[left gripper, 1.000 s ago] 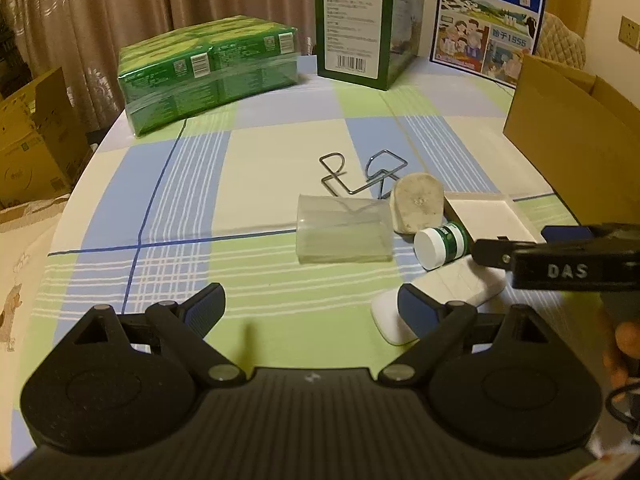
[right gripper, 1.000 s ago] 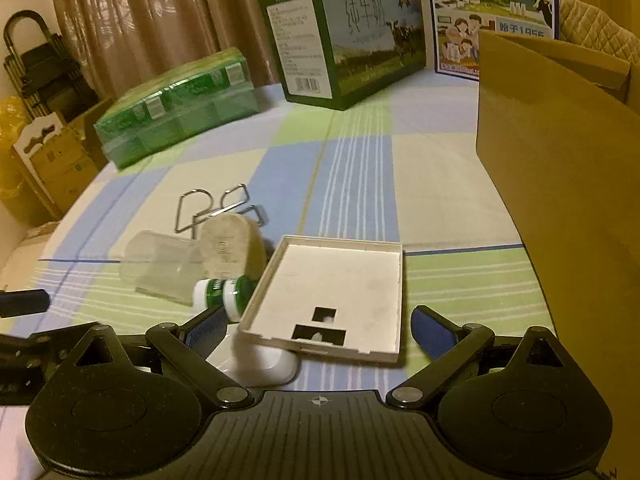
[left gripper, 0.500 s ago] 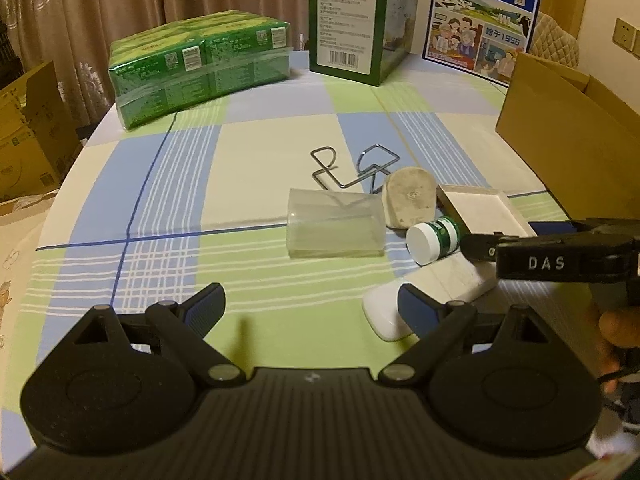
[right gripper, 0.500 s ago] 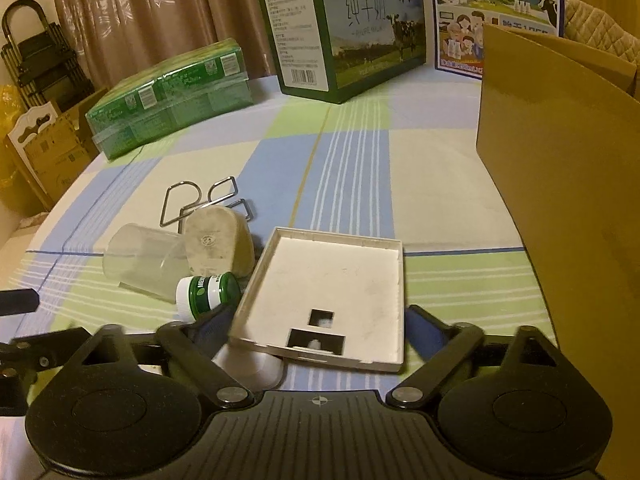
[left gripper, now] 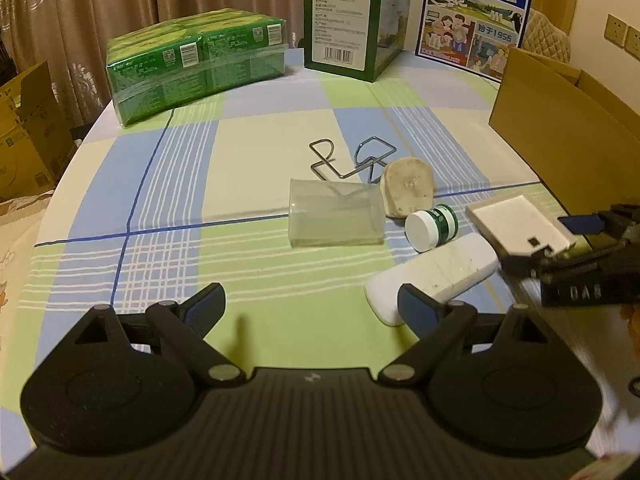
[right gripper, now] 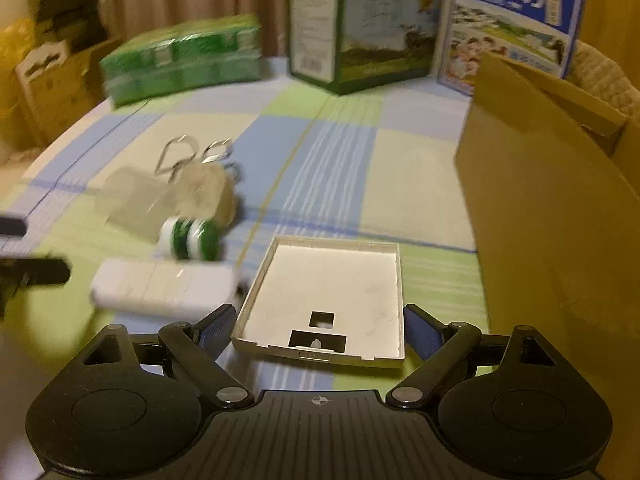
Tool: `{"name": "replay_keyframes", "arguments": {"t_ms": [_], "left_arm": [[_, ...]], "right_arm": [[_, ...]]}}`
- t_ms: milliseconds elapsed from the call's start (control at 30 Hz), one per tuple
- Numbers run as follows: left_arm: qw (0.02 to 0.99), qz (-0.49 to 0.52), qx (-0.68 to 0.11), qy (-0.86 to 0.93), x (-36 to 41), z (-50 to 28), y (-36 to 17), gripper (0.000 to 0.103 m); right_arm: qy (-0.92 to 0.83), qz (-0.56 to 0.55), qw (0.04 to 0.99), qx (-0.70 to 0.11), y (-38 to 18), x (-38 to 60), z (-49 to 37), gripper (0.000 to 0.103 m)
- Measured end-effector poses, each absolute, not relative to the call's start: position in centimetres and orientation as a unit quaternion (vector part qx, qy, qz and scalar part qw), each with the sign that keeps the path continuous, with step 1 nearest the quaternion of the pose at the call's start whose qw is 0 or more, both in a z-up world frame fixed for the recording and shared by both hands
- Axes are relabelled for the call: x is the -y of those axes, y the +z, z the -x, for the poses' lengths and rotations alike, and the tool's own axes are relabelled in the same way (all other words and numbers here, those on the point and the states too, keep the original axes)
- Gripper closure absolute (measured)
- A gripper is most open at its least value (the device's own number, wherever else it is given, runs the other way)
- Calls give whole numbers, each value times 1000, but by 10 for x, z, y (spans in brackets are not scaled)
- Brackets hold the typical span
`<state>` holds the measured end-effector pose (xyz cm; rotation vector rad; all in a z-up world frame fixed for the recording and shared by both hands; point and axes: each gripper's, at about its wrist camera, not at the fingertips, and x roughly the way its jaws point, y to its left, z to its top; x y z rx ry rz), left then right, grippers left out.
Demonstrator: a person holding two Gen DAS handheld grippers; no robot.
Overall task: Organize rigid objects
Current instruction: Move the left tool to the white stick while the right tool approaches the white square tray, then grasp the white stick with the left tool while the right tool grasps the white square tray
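**Right gripper closes in on the white tray; nothing boxed yet**

Since a second ago the right gripper (right gripper: 318, 330) has shifted so that the white tray (right gripper: 328, 292) now sits between its fingers, and its jaws have just been closing, from very wide to a little narrower. The blue pads stand at either side of the tray's near end; whether they press on it yet I cannot tell, though a thin gap seems to show on each side, so I read the jaws as spread and nothing as gripped. The tray looks to lie flat on the tablecloth (left gripper: 256, 152), open side up, with two small cut-outs near its front rim.

Just left of the tray lie a white bar-shaped case (right gripper: 164, 286), a small green-and-white bottle (right gripper: 188, 238) on its side, a beige rounded block (left gripper: 408, 192), a clear plastic cup (left gripper: 334, 214) tipped over and a bent wire piece (left gripper: 352, 160), all in one close cluster. The left gripper (left gripper: 312, 312) hovers spread and empty, its right finger overlapping the near end of the bar-shaped case in its view.

To the right stands an open cardboard box (right gripper: 552, 208), probably the destination. No cluster piece shows inside it, so the sorting appears to be at its start: tray first, five items left.
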<state>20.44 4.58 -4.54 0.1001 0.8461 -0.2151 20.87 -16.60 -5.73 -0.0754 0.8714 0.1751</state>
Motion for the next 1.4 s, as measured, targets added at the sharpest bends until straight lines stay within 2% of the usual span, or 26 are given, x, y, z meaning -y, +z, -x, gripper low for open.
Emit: {"name": "replay_keyframes", "arguments": {"t_ms": [433, 633, 900, 1067, 1233, 1400], "left_arm": [[892, -28, -430, -137, -50, -188, -52, 12], [893, 7, -432, -127, -49, -191, -55, 14], [895, -17, -426, -130, -14, -200, -59, 30], [895, -40, -427, -123, -3, -205, -64, 32], [889, -60, -437, -124, -1, -209, -71, 39], [887, -69, -436, -136, -1, -206, -69, 64]], "right_arm": [[248, 37, 856, -453, -51, 139, -149, 17], [178, 50, 880, -438, -48, 146, -153, 17], [118, 32, 892, -436, -62, 166, -161, 17], [103, 15, 898, -428, -63, 170, -164, 13], [84, 8, 902, -424, -65, 168, -173, 10], [82, 15, 904, -419, -67, 166, -178, 11]]}}
